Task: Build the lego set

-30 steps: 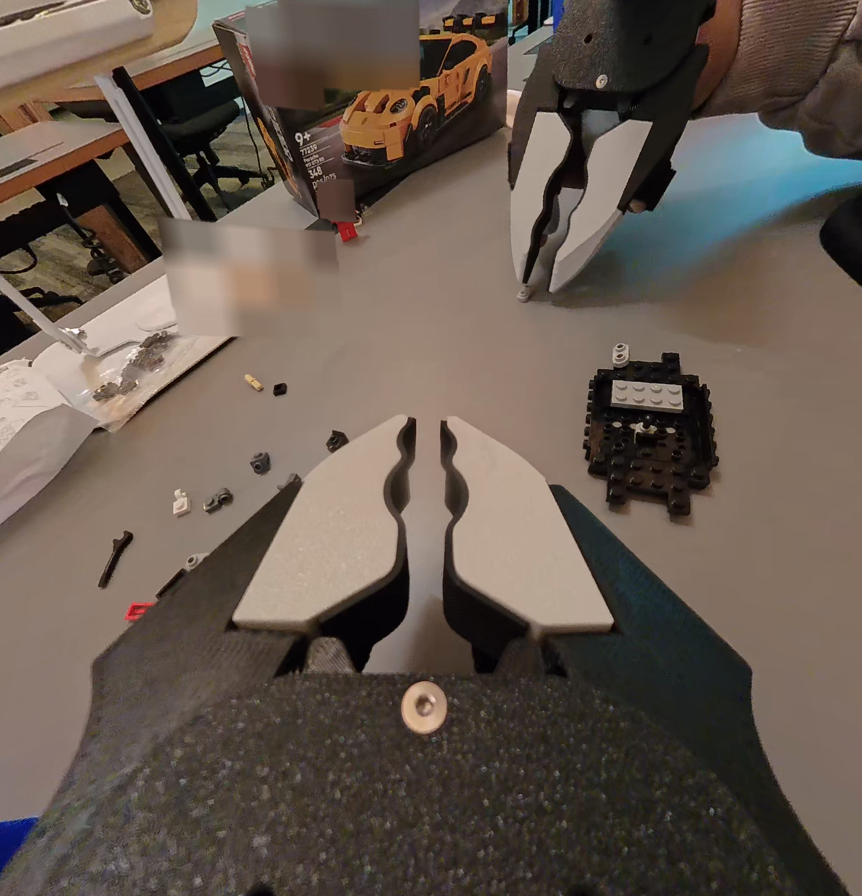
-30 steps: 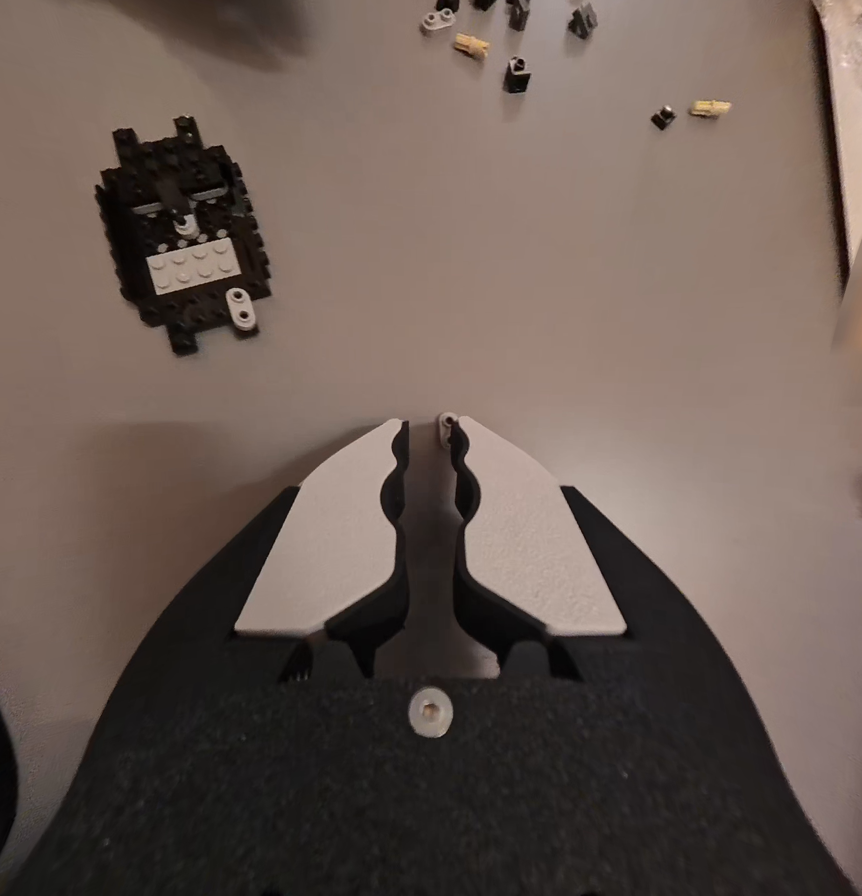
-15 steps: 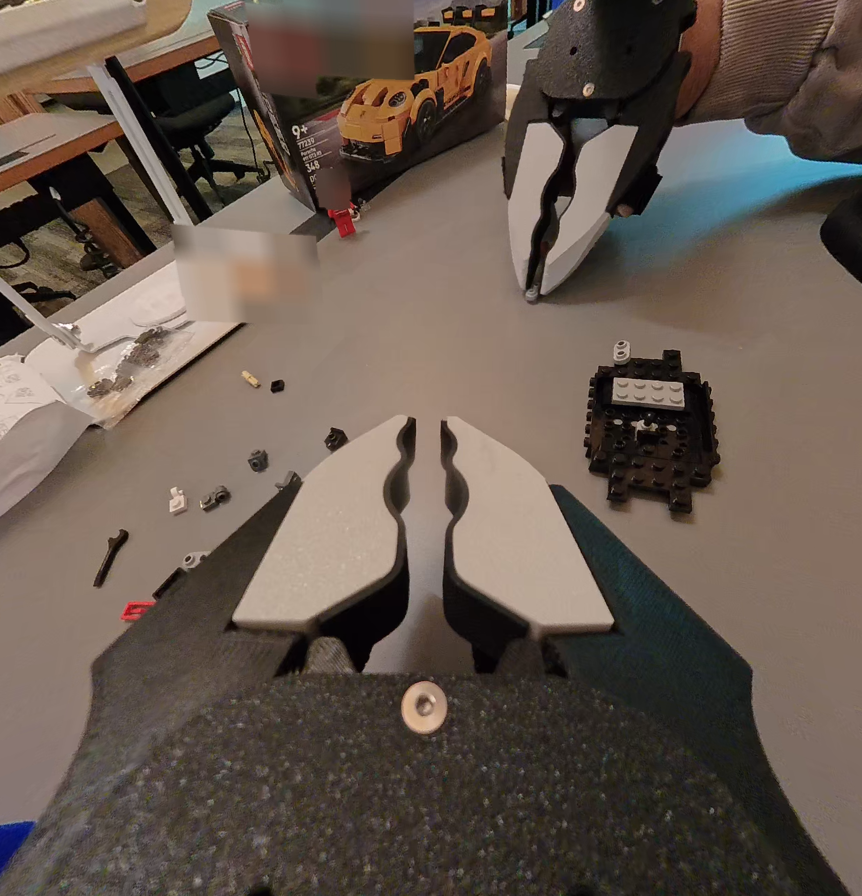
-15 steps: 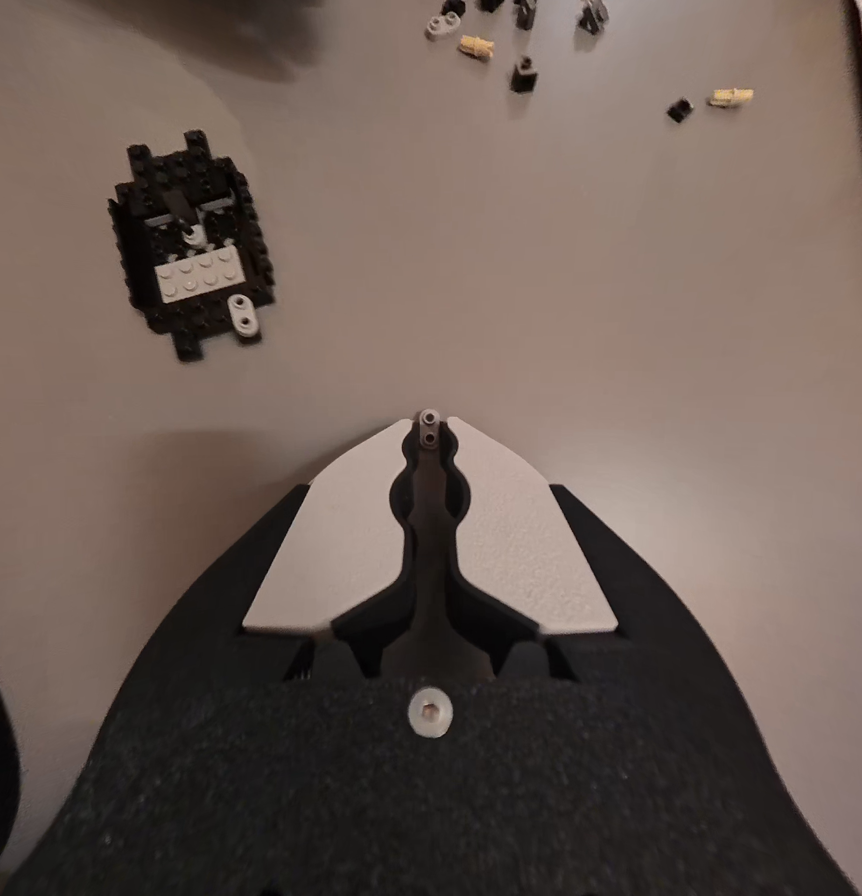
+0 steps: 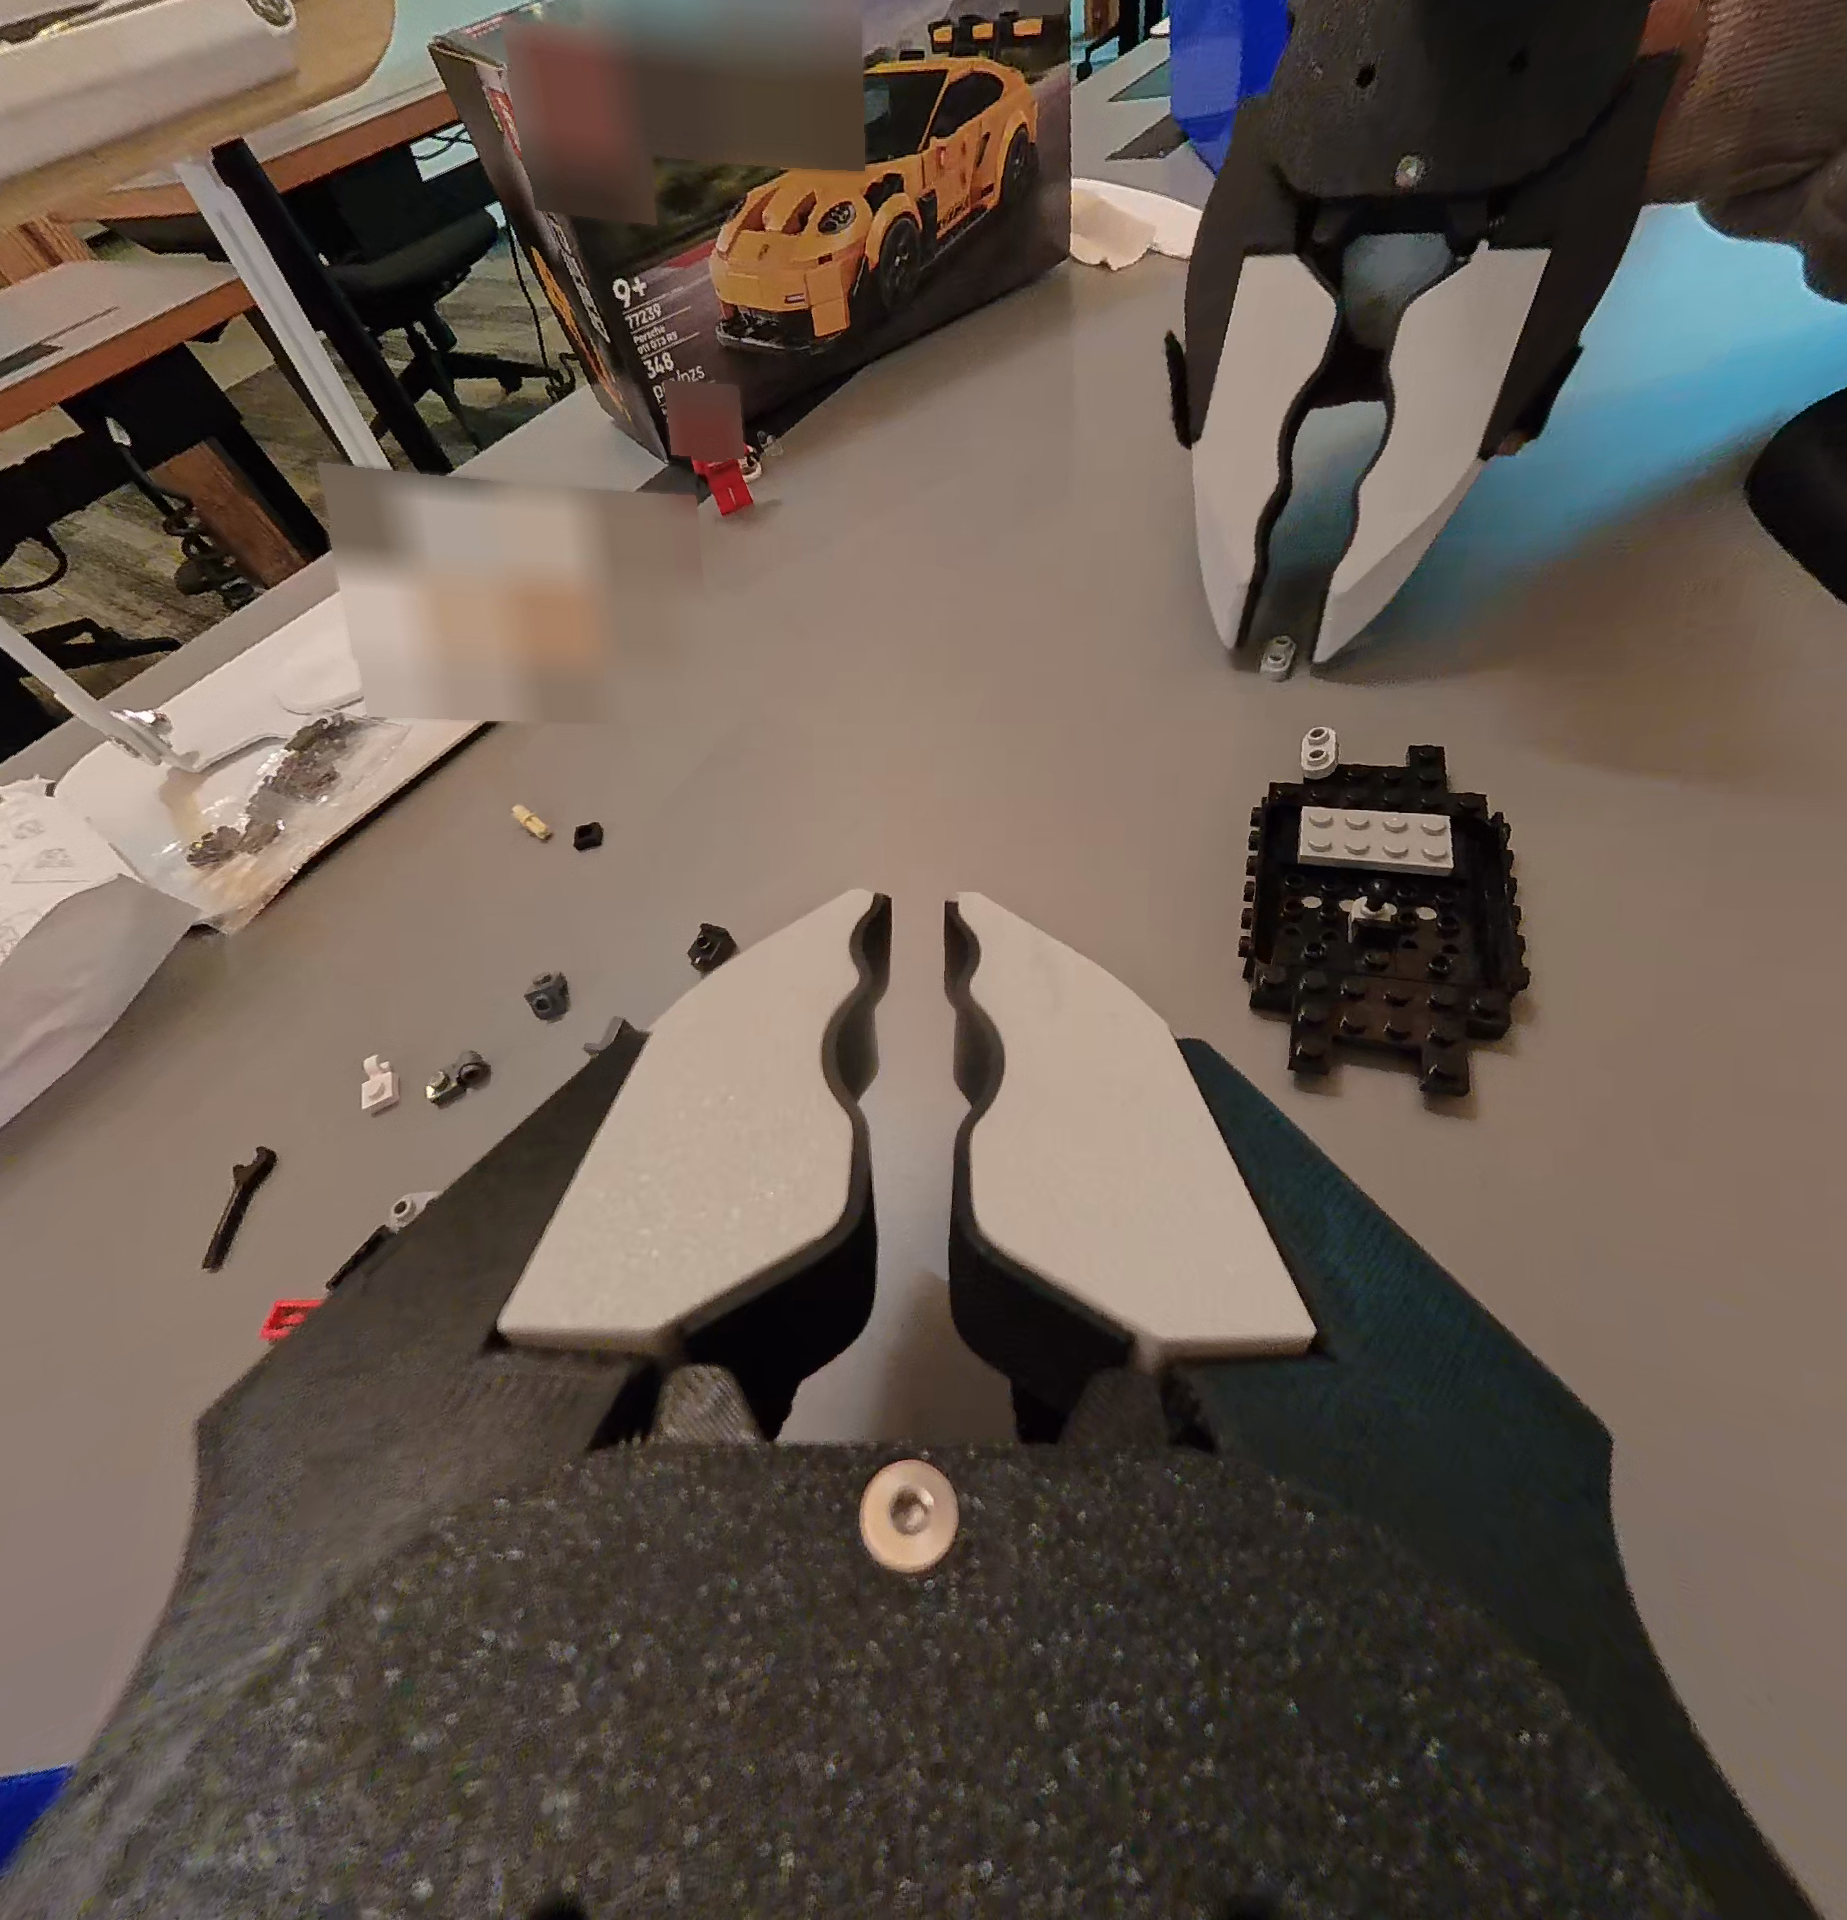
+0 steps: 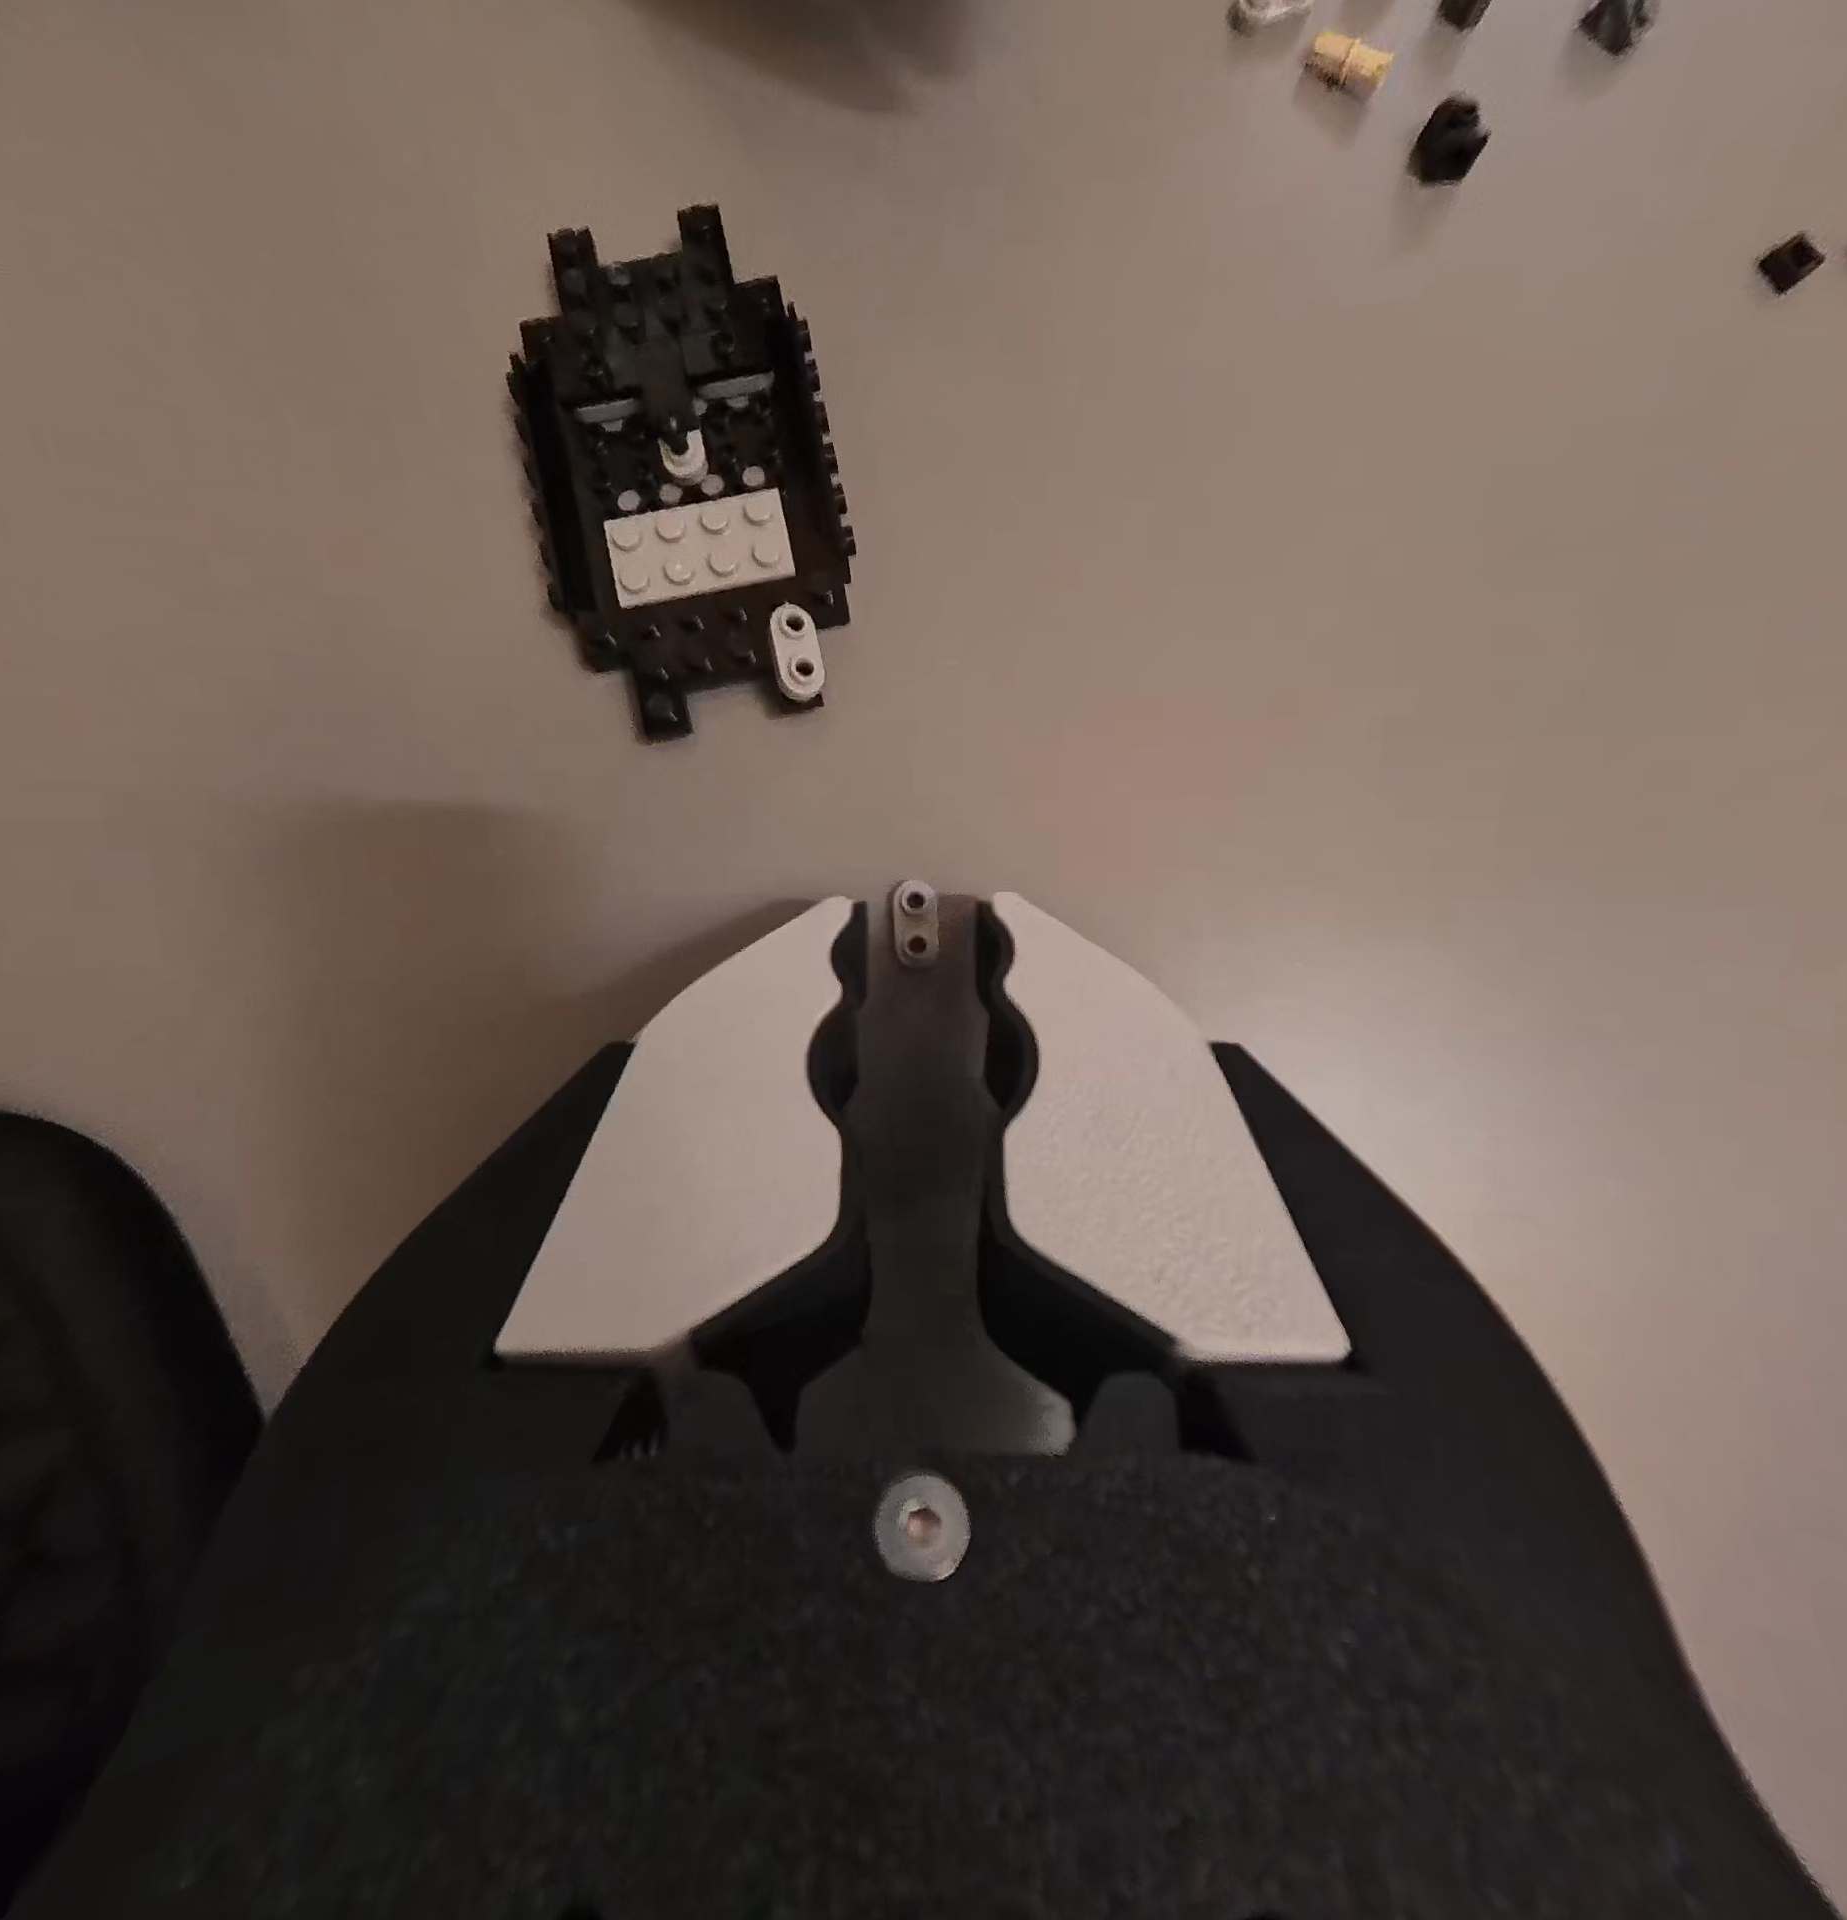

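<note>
We are hovering our right gripper (image 6: 924,914), jaws parted around the small grey plate (image 6: 916,925) lying loose near the black base (image 6: 680,468), risking nudging it away on closing, while our left gripper (image 5: 917,914) is idling slightly open, empty.

Print shows on the box (image 5: 794,270) standing at the back of the surface (image 5: 950,644), white characters in its lower left corner beside the yellow car picture. More print sits on the booklet (image 5: 25,883) at far left, too small to read. Nothing else bears writing.
</note>
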### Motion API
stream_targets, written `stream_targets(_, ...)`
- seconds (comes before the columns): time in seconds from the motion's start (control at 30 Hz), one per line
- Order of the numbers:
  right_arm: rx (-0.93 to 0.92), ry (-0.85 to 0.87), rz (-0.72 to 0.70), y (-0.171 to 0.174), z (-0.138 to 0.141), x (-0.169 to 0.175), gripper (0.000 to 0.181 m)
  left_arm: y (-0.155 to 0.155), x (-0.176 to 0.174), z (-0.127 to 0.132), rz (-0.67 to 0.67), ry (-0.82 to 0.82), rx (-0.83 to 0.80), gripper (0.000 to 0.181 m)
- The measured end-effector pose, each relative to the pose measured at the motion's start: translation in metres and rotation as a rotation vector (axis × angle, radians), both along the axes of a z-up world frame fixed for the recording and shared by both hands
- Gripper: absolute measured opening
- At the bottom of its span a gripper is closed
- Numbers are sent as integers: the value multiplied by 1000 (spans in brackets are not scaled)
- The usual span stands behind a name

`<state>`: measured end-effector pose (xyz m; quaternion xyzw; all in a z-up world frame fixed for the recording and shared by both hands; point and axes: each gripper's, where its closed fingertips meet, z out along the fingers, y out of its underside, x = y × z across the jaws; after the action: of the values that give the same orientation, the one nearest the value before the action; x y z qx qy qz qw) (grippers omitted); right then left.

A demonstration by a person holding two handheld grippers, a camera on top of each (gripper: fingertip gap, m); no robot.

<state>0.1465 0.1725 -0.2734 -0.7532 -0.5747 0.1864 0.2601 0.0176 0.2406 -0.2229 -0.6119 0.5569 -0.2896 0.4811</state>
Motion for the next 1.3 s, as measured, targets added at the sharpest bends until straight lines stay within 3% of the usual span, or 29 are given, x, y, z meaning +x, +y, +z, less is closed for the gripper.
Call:
stream_targets(0.17,10,66,62,-15,19,-28,35,0,0,-1,-1,4,2,9)
stream_targets(0.33,24,37,86,-24,7,-48,49,-1,1,0,-7,5,2,9)
stream_targets(1.3,-43,-9,164,-25,-3,-54,35,-5,2,-3,-22,15,-7,9)
